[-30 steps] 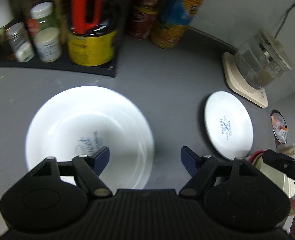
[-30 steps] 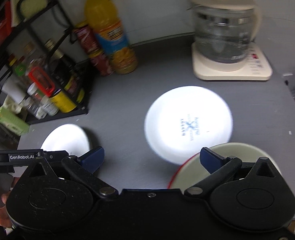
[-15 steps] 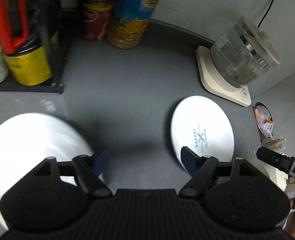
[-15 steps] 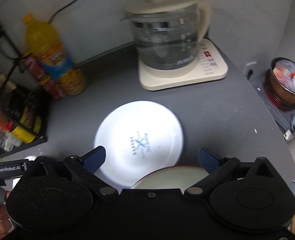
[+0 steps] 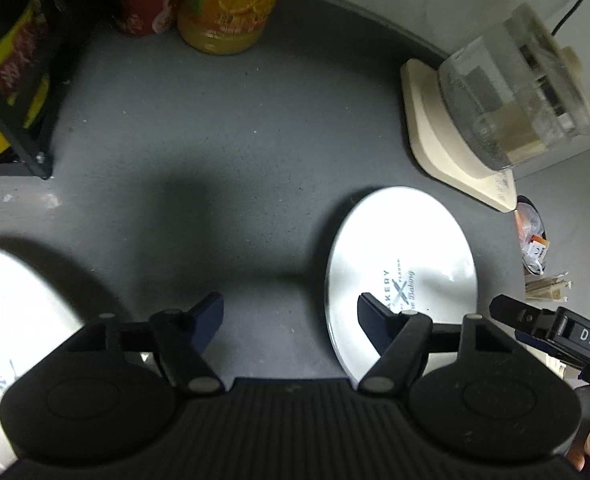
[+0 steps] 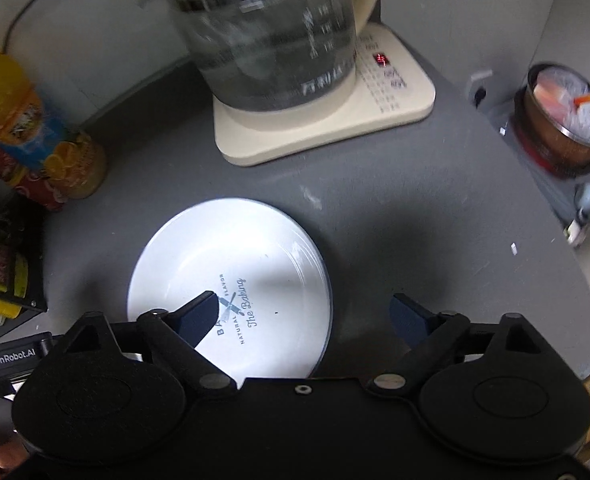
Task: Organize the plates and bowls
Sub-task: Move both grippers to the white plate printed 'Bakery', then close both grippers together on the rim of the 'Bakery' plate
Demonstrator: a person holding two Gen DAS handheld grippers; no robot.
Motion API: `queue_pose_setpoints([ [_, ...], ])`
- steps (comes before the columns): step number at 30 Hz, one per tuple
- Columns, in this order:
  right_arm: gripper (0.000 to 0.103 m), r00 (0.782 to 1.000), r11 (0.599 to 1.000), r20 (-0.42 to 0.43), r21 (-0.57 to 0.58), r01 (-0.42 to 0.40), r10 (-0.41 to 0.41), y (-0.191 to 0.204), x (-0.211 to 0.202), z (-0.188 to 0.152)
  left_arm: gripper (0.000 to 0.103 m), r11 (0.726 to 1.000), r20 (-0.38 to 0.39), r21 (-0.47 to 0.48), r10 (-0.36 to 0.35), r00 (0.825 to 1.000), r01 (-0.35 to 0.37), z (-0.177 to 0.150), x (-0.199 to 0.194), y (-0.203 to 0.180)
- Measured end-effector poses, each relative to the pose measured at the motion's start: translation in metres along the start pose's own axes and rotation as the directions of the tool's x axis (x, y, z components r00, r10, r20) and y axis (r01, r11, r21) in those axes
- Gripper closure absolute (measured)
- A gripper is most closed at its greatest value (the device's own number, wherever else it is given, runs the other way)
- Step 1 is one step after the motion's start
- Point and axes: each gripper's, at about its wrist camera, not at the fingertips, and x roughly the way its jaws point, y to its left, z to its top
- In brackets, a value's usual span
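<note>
Plates (image 6: 231, 280) and (image 5: 15, 320) are seen bare on the counter (image 5: 215, 160), while both grippers (image 5: 289, 310) (image 6: 309, 314) are held wide open, empty.

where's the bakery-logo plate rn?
The bakery-logo plate lies flat on the grey counter, low centre-left in the right wrist view, just in front of the glass kettle's cream base; the orange juice bottle stands to its left.

We see dim frames with the plate (image 6: 231, 272) glaring white, its print partly washed out. Soft dark shadows fall on the counter (image 5: 215, 128) beside it. Behind it the kettle (image 6: 271, 32) smears with motion blur, and the edges bow from fisheye.
</note>
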Motion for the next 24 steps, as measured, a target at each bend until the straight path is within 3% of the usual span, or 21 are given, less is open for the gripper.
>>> queue_pose_setpoints([
  [7, 0.020, 0.996, 0.998, -0.067, -0.007, 0.055, -0.055, -0.002, 0.027, 0.010, 0.041, 1.000, -0.063, -0.010, -0.009, 0.998, 0.008, 0.006, 0.030, 0.000],
  [11, 0.028, 0.993, 0.998, -0.094, 0.005, 0.067, -0.066, -0.008, 0.038, 0.019, 0.044, 0.999, -0.039, 0.029, -0.018, 0.999, 0.019, 0.008, 0.033, -0.009],
  [18, 0.042, 0.987, 0.997, -0.142, -0.016, 0.079, -0.081, -0.010, 0.052, 0.029, 0.067, 0.999, -0.050, 0.025, -0.029, 0.998, 0.030, 0.015, 0.039, -0.013],
  [24, 0.051, 0.982, 0.998, -0.179, -0.017, 0.061, -0.063, -0.011, 0.060, 0.031, 0.077, 0.998, -0.075, -0.004, -0.059, 0.995, 0.059, 0.017, 0.041, -0.009],
])
